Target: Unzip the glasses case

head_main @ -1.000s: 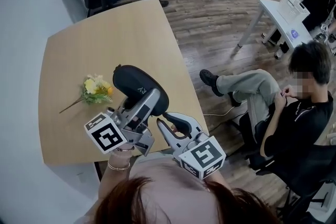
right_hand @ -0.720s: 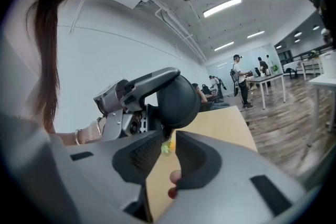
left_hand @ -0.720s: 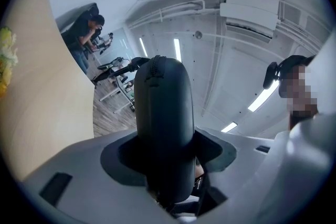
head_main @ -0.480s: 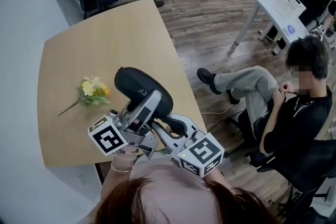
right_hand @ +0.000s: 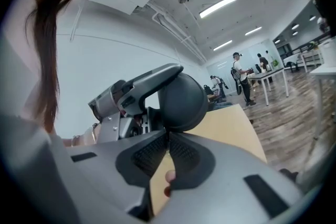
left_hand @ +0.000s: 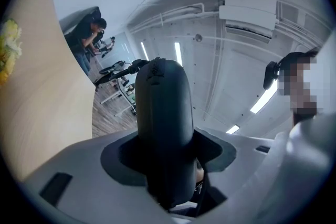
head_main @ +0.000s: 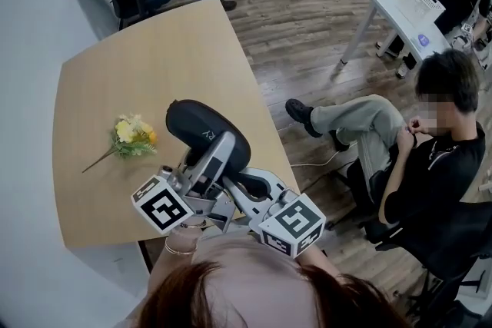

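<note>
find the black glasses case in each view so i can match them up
Head view: the black oval glasses case, just left of centre.
Left gripper view: dead centre, upright.
Right gripper view: its rounded end, just above centre.
Shared landmark: the light wooden table, at the left edge in the left gripper view, right of centre in the right gripper view.

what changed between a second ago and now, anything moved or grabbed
Nothing visibly changed. The left gripper stays clamped on the black glasses case, and the right gripper keeps its jaws closed right at the case's near end; whether they pinch the zip pull cannot be seen. The flowers lie where they were on the table.
</note>
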`<state>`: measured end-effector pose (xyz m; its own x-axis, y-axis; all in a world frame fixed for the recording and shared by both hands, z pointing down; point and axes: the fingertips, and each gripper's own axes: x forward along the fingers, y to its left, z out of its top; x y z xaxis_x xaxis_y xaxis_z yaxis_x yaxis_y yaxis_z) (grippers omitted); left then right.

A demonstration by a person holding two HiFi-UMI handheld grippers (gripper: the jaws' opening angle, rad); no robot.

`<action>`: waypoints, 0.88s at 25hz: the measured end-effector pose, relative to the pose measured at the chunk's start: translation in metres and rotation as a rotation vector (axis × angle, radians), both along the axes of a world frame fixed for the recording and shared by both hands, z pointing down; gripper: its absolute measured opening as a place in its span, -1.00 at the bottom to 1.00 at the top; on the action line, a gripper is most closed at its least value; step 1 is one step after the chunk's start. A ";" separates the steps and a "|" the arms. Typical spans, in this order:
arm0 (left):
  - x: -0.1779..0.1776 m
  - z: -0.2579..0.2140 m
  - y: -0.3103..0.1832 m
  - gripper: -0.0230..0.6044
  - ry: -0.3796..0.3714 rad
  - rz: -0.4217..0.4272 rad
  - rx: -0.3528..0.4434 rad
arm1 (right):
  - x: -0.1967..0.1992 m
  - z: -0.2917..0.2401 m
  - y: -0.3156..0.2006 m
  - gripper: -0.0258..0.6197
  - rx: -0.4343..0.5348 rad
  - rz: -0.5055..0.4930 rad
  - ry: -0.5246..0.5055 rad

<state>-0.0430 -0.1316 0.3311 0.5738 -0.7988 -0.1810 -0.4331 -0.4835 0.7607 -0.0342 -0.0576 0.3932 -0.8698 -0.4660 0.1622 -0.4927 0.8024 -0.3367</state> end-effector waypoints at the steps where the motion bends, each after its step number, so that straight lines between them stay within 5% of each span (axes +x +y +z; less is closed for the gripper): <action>1: 0.001 0.001 -0.001 -0.09 0.000 0.000 -0.002 | 0.000 0.001 0.000 -0.84 0.002 -0.004 0.001; 22: -0.006 0.013 -0.013 -0.10 0.029 -0.029 -0.021 | 0.007 0.012 -0.008 -0.87 0.046 0.007 0.100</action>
<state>-0.0492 -0.1443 0.3437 0.5447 -0.8190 -0.1805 -0.4242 -0.4547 0.7832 -0.0269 -0.0655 0.4048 -0.8470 -0.4812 0.2258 -0.5277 0.8123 -0.2483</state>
